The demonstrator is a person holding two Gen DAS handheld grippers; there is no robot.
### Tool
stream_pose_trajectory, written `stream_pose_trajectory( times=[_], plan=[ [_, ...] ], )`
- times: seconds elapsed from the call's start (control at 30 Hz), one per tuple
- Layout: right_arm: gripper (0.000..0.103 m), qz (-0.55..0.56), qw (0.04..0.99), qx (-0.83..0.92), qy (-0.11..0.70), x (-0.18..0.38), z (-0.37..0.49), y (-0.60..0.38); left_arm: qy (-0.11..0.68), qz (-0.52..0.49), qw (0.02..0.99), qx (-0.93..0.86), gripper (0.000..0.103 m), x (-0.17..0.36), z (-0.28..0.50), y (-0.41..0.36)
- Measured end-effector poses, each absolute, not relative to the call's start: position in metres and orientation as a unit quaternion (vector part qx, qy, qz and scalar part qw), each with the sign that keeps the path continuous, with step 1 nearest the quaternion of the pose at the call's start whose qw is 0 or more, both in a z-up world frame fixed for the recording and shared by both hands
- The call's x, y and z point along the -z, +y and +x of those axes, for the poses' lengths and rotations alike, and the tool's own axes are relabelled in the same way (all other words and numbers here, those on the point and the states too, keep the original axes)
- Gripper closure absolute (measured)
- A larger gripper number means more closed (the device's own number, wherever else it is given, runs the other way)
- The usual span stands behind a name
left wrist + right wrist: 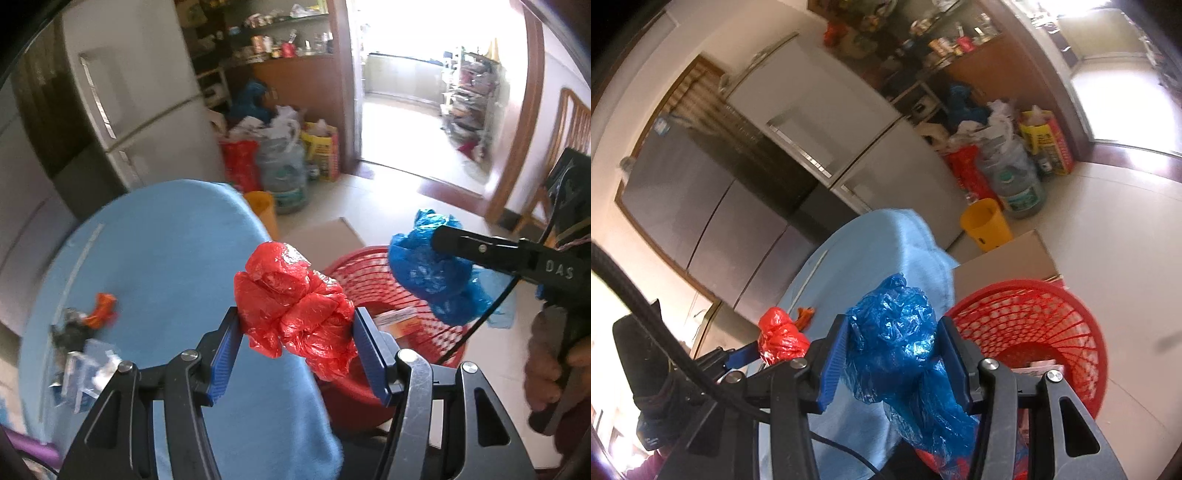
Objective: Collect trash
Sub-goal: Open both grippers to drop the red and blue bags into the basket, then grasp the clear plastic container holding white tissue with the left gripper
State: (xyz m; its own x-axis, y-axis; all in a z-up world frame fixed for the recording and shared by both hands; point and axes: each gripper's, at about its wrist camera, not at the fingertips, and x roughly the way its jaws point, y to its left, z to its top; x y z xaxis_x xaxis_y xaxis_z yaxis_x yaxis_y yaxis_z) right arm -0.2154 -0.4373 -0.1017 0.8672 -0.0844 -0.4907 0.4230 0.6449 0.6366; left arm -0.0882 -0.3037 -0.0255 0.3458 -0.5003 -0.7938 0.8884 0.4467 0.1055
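A crumpled red plastic bag (295,306) is clamped between the blue pads of the left tongs (297,341), which are closed on it. The bag is held in the air over the edge of the worktop (155,258), which is covered with a light blue cloth, and just beside the rim of the red mesh basket (373,273) standing on the floor next to it.

A crumpled blue plastic bag (905,343) is pinched in the same way by the right tongs (895,360), closed on it, with a loose tail of the bag hanging down below the pads. In the left wrist view this blue bag (432,273) is seen held above the basket, and a hand (554,369) is wrapped round the handle of the right tongs at the right edge.

In the right wrist view the basket (1034,321) lies just to the right of the blue bag, and some boxes or paper can be made out inside it. The red bag (781,336) is seen to the left.

On the worktop a small orange wrapper (101,308) and a blurred cluster of clear and dark scraps (79,354) are left lying near its far-left side. On the floor beyond, a yellow bucket (986,223), a large water bottle (1019,188) and a pale fridge (140,96) are visible.
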Motion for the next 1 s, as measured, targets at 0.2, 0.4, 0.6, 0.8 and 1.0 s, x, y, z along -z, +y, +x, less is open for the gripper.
stream_pose_trajectory(
  times=[0.2,0.4,0.6,0.8,1.0],
  plan=[
    [0.048,0.43,0.864,0.164,0.206,0.11,-0.227,-0.458,0.373,0.266,0.748,0.48,0.04,0.032,-0.092,-0.328],
    [0.036,0.446,0.855,0.176,0.197,0.113,-0.229,-0.462,0.376,0.248,0.744,0.494,0.032,0.033,-0.092,-0.329],
    [0.036,0.428,0.866,0.178,0.19,0.104,-0.231,-0.456,0.374,0.247,0.76,0.471,0.031,0.033,-0.085,-0.309],
    [0.036,0.414,0.873,0.161,0.201,0.099,-0.22,-0.444,0.379,0.245,0.782,0.43,0.031,0.037,-0.08,-0.263],
    [0.036,0.4,0.878,0.142,0.223,0.098,-0.204,-0.425,0.35,0.254,0.824,0.367,0.031,0.041,-0.076,-0.194]
  ],
)
